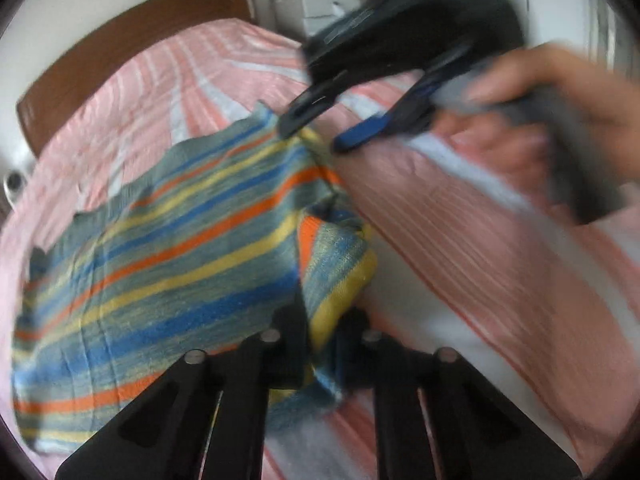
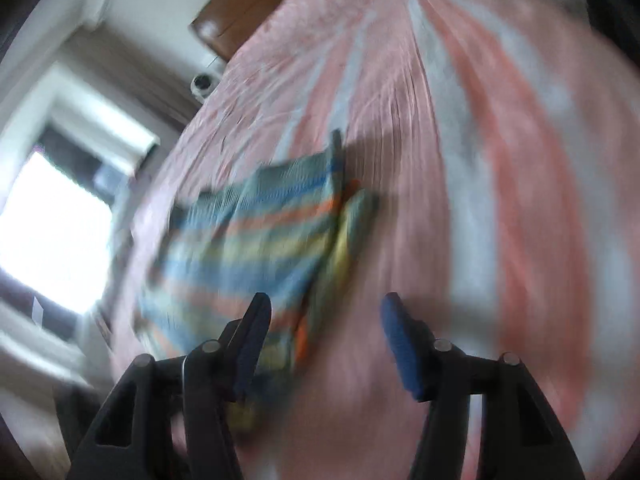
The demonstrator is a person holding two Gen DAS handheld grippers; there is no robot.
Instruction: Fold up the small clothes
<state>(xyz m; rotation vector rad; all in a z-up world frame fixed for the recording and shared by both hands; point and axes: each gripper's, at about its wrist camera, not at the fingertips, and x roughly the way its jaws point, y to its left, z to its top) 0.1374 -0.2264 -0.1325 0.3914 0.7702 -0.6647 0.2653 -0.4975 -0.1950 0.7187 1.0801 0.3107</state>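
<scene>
A small striped garment (image 1: 160, 256), blue, yellow, orange and grey-green, lies spread on a bed with a pink and white striped sheet (image 1: 480, 264). My left gripper (image 1: 320, 320) is shut on the garment's near right corner, where the cloth bunches up between the fingers. My right gripper (image 1: 308, 136) is open and empty, hovering at the garment's far right corner. In the blurred right wrist view the garment (image 2: 256, 240) lies ahead and left of the open right gripper (image 2: 324, 304), whose blue pads (image 2: 396, 336) stand wide apart.
A brown headboard (image 1: 132, 36) runs along the far edge of the bed. White furniture (image 1: 320, 12) stands behind it. A bright window (image 2: 48, 232) shows at the left in the right wrist view. A hand (image 1: 560, 112) holds the right gripper.
</scene>
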